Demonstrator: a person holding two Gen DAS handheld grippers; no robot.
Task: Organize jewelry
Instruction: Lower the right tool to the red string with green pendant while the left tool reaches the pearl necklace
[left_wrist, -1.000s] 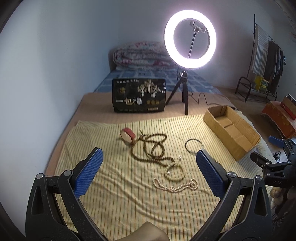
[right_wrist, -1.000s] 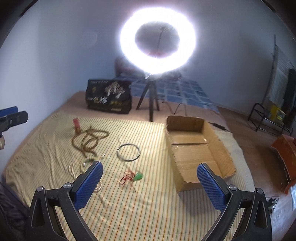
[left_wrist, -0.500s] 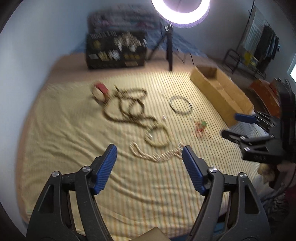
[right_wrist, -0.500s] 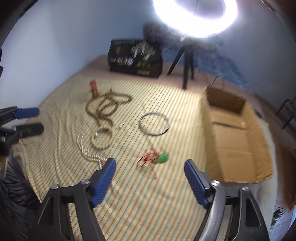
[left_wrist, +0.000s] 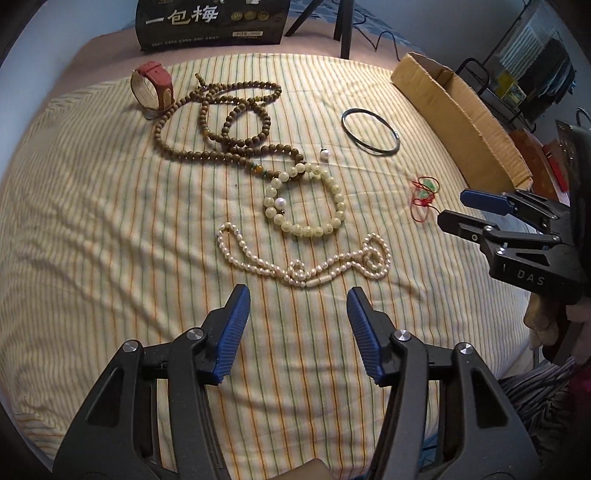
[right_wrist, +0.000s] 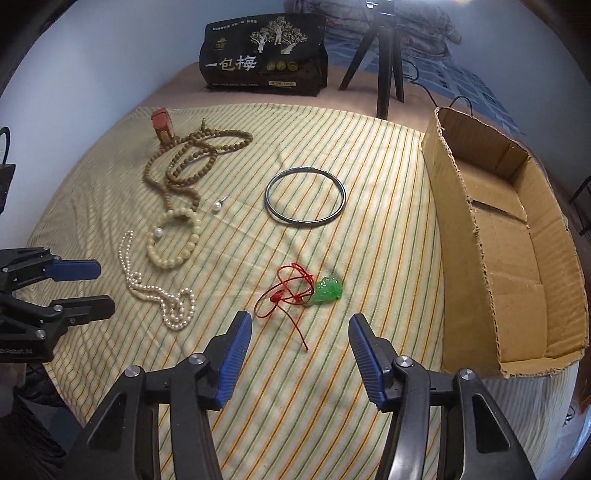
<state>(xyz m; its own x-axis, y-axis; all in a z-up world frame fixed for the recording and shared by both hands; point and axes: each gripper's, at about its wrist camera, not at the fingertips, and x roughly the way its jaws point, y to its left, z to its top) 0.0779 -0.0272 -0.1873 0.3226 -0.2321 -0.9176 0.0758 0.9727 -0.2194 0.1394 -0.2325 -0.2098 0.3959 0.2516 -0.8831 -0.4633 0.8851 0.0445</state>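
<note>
Striped yellow cloth (left_wrist: 110, 229) covers the bed and carries all the jewelry. I count seven pieces: one red leather watch strap (left_wrist: 152, 89) in the upper left of the left wrist view, one long brown wooden bead string (left_wrist: 221, 122) coiled in several loops beside it, one cream bead bracelet (left_wrist: 306, 201) touching the lower end of that string, one white pearl necklace (left_wrist: 303, 258) below the bracelet, one thin metal bangle (right_wrist: 306, 195) near the middle of the right wrist view, one green pendant on a red cord (right_wrist: 327, 290), and one small pearl earring (left_wrist: 324, 154) lying alone between the bracelet and the bangle. A second single pearl (left_wrist: 279, 202) seems to lie inside the bracelet ring; I cannot tell if it belongs to it. One open cardboard box (right_wrist: 509, 236) stands at the right edge of the cloth. The left gripper (left_wrist: 297, 328) has its two blue pads spread apart and holds nothing; the pearl necklace lies just above its tips, in the middle of the frame. The right gripper (right_wrist: 300, 350) is also spread wide and empty; the pendant and its cord lie just above and between its tips. One black printed bag (right_wrist: 264, 55) and one tripod (right_wrist: 386, 55) stand at the top; the top of the tripod is cut off by the frame. Small letters on the bag are hard to read.
</note>
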